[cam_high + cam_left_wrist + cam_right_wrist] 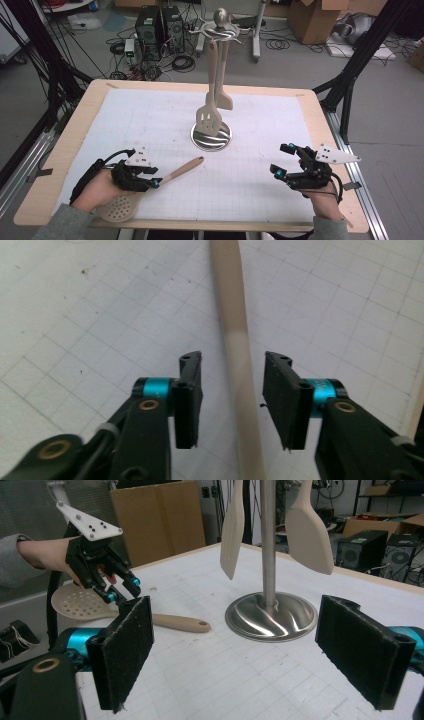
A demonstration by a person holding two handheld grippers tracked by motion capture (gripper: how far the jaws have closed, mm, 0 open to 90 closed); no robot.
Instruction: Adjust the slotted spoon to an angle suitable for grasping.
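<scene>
Left claw (232, 400) half open, straddling skimmer (150, 192) handle, pads clear. Right claw (240, 650) wide open, empty. Skimmer light, stiff, smooth; grip mid-handle.

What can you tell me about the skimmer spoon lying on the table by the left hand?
The skimmer spoon is beige, plastic or silicone by its look, with a round, flat, perforated head and a long handle whose wood-coloured end has a hanging hole. It lies flat on the white grid mat, its head near the table's front edge. The left tongs straddle its handle, jaws apart and not pressing it.
</scene>
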